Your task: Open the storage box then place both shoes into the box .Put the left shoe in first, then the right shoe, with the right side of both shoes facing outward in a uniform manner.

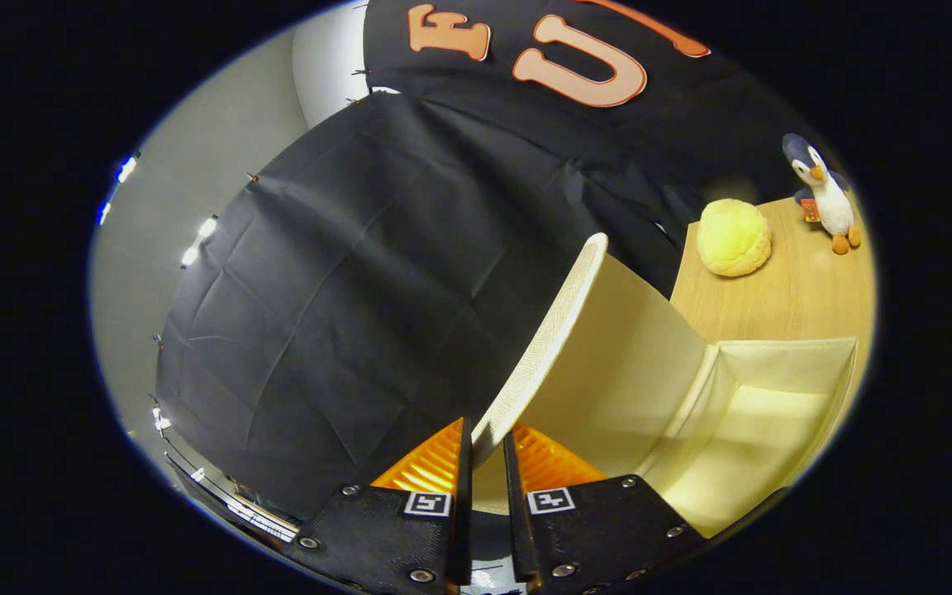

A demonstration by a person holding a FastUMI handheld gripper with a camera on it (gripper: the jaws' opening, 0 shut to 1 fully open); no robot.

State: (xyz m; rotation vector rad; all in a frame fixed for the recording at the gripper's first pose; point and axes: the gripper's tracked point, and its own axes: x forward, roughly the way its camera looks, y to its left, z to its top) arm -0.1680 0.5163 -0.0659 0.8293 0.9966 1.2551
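Pinching woven lid (563, 318) edge, claw (486, 450) closed, fabric storage box (773, 397)

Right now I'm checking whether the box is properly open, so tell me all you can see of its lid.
The lid is a cream fabric flap with a textured woven edge, raised and tilted back from the open storage box. Its rim sits between the gripper fingers, which are closed on it. Its smooth inner face looks toward the box's pale interior, which holds nothing visible.

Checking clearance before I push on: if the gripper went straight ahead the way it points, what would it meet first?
The gripper already pinches the storage box lid between its jaws. Straight ahead lies more lid, then probably the black cloth wall; depth is unclear.
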